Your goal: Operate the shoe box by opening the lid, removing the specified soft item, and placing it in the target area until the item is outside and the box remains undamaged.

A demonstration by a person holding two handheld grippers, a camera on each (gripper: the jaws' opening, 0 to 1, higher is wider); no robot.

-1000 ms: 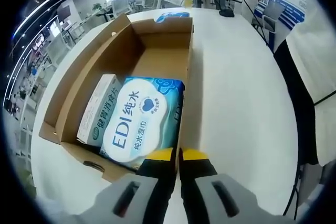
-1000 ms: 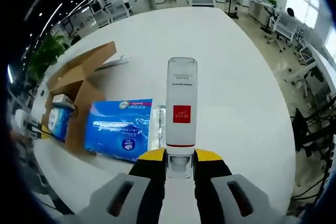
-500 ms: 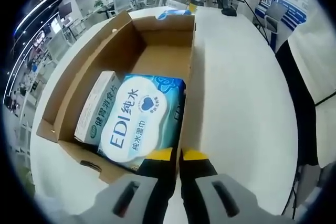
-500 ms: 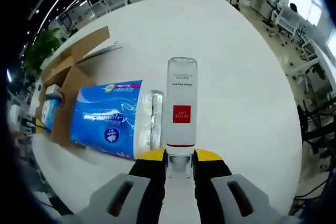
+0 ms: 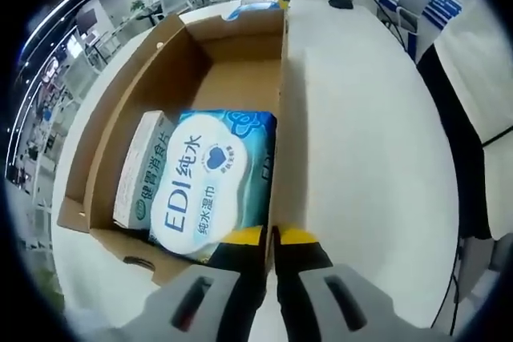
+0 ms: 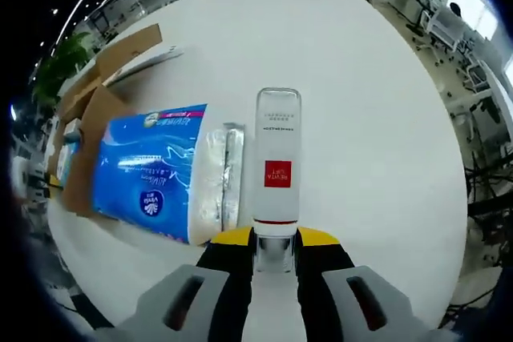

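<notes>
Presently the right gripper [image 6: 274,239] pinches a white tube [image 6: 277,162] at frame centre beside the blue tissue pack [image 6: 156,170], while the left gripper [image 5: 272,238], jaws pressed together on the shoe box [image 5: 280,118] wall at lower centre, could tear the cardboard if twisted.

Your left gripper [image 5: 272,239] has two black jaws tipped with yellow, rising from grey moulded housings with dark slanted slots. Your right gripper [image 6: 274,243] is built the same: yellow caps, black jaws, grey bodies below. Beside the left gripper, your clothing [image 5: 481,62] is white.
</notes>
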